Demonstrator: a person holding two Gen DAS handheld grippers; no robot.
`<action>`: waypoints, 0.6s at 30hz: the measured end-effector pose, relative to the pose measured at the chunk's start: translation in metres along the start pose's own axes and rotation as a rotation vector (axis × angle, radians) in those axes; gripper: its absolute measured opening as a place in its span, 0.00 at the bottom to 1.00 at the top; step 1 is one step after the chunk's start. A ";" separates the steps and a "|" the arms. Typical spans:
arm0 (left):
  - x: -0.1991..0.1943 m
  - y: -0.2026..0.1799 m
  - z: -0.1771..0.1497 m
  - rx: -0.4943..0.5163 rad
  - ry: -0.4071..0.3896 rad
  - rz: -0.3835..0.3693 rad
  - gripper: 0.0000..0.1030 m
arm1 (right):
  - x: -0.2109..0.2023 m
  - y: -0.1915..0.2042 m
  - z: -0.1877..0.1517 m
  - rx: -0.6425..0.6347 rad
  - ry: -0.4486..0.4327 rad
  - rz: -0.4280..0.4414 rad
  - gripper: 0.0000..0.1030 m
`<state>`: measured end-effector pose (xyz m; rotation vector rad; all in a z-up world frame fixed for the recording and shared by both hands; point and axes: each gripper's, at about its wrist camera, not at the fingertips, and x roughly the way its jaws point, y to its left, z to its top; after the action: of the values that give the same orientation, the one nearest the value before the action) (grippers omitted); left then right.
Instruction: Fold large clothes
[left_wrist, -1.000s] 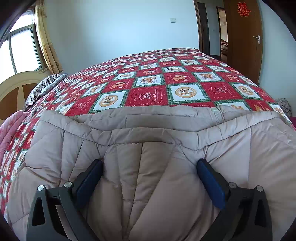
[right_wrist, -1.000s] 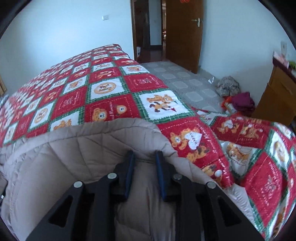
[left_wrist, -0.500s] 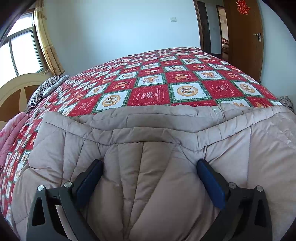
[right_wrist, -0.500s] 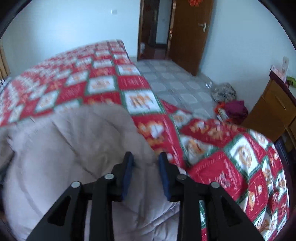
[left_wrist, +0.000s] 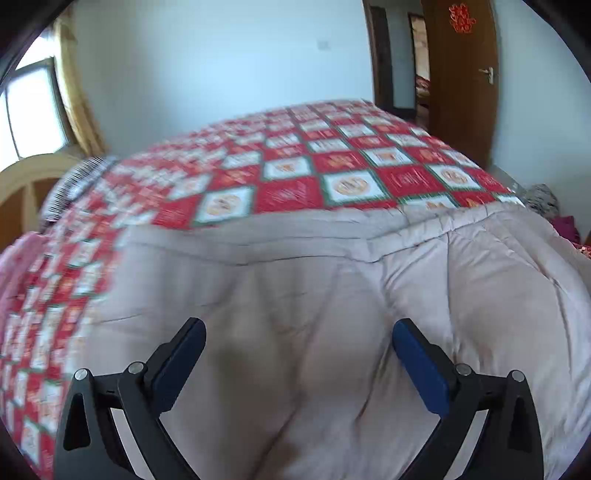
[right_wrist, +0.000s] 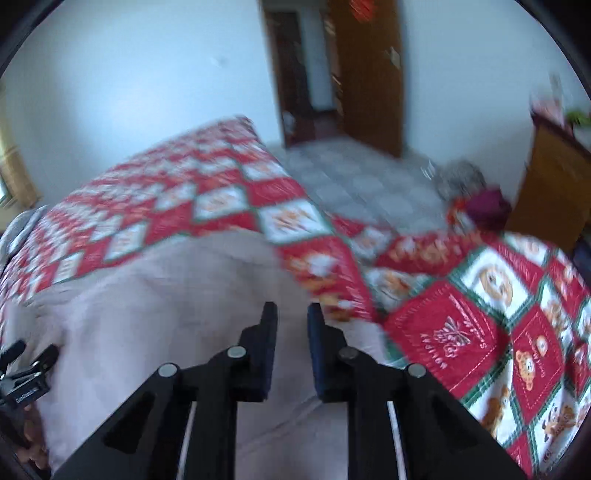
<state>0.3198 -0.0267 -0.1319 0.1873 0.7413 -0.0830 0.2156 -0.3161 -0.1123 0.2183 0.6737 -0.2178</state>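
Left hand-held gripper (left_wrist: 297, 350): jaws spread wide and released, hanging just over the padded coat (left_wrist: 332, 332); nothing is pinched between the blue pads, so I judge it is placed to flatten or re-take the cloth, not to carry it.
Right hand-held gripper (right_wrist: 291, 332): jaws drawn near to each other with a narrow gap left; no fabric shows in that gap, though blur makes it unsure, so it looks released rather than clenched on the coat.
Padded coat: a beige quilted garment lying spread on the bed (left_wrist: 332, 166), filling the near part of both views; its far edge forms a thick folded band across the quilt, which suggests one fold is laid and more are to come.
Bed: covered by a red, green and white patchwork quilt running away toward the wall.
Only the left view shows: the window (left_wrist: 33, 110), the curtain and the curved headboard at the far left.
Only the right view shows: the bed's side edge, the tiled floor (right_wrist: 369, 177), a heap of clothes (right_wrist: 476, 199) and a wooden cabinet (right_wrist: 554, 184).
Door (left_wrist: 461, 74): farthest, brown and standing open, in both views.
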 end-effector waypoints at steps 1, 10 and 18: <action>-0.012 0.006 -0.004 -0.012 -0.019 0.015 0.99 | -0.008 0.013 -0.003 -0.015 -0.010 0.031 0.19; -0.041 0.049 -0.045 -0.075 -0.066 0.103 0.99 | 0.010 0.136 -0.053 -0.139 0.075 0.199 0.19; -0.010 0.062 -0.066 -0.129 -0.052 0.102 0.99 | 0.029 0.151 -0.087 -0.305 0.029 0.054 0.19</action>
<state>0.2772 0.0475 -0.1642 0.0995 0.6820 0.0567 0.2264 -0.1526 -0.1776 -0.0529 0.7197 -0.0589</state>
